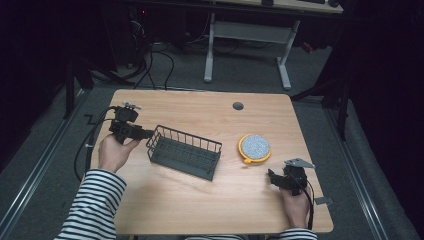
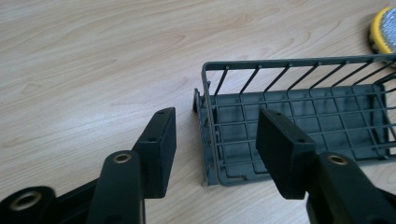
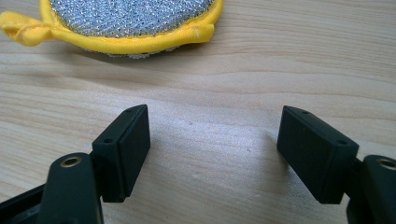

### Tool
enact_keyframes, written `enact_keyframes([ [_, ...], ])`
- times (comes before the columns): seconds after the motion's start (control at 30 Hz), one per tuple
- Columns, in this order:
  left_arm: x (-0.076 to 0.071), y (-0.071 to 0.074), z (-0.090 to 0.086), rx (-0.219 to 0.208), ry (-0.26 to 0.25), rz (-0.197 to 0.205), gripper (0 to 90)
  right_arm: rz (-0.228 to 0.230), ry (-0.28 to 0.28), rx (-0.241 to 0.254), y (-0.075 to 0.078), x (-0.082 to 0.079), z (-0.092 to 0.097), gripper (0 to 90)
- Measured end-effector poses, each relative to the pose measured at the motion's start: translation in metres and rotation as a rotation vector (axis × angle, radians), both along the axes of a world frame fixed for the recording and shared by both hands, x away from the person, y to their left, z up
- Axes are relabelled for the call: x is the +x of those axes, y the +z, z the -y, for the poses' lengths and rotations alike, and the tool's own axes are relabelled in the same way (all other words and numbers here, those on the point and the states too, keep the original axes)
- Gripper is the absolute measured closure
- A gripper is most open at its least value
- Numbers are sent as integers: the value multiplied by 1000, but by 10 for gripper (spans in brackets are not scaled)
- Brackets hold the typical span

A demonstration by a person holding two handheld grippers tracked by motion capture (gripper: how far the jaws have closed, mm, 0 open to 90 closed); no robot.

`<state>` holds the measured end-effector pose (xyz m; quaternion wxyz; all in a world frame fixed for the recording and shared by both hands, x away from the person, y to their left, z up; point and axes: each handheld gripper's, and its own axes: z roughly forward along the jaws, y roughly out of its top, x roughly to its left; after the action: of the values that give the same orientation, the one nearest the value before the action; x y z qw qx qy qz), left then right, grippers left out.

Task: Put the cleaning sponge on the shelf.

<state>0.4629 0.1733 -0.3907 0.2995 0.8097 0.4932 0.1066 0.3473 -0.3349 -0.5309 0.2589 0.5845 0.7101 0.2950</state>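
Note:
A dark wire basket (image 1: 184,150) lies slanted at the middle of the wooden table (image 1: 200,205), with nothing inside it. My left gripper (image 1: 146,134) is at the basket's left short end. In the left gripper view its jaws (image 2: 219,140) stand apart on either side of that end wall (image 2: 208,135), one outside and one over the basket floor, and neither pad presses on the wire. A round yellow-rimmed scrubber (image 1: 254,147) with a silver mesh face (image 3: 130,18) lies to the right of the basket. My right gripper (image 1: 272,176) is open over bare wood just short of the scrubber (image 2: 385,28).
A grey cable hole (image 1: 238,106) sits near the table's far edge. The left gripper's cable (image 1: 85,145) trails off the table's left side. A white desk frame (image 1: 247,45) stands on the floor beyond the table. The right edge is close to my right hand.

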Motion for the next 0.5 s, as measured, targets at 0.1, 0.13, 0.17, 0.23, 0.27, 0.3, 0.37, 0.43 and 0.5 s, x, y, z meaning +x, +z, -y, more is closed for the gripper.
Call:
enact_keyframes([
  [0.1,7,-4,8,16,-12,-19,532,0,0,0,0,0,0,255],
  [0.13,8,-5,9,18,-12,-24,532,0,0,0,0,0,0,255],
  [0.17,11,-8,10,30,-12,-32,540,0,1,0,0,0,0,255],
  [0.23,15,-12,14,67,-9,-41,554,0,2,0,0,0,0,254],
  [0.27,17,-14,15,74,-14,-51,560,0,2,0,0,0,0,254],
  [0.3,19,-16,16,76,-9,-53,569,0,2,0,0,0,0,255],
  [0.37,21,-18,17,81,-12,-63,592,-1,3,0,0,0,0,254],
  [0.43,23,-21,19,89,-14,-69,605,0,2,0,0,0,0,254],
  [0.5,24,-23,20,105,-14,-75,621,0,4,-1,0,0,0,254],
])
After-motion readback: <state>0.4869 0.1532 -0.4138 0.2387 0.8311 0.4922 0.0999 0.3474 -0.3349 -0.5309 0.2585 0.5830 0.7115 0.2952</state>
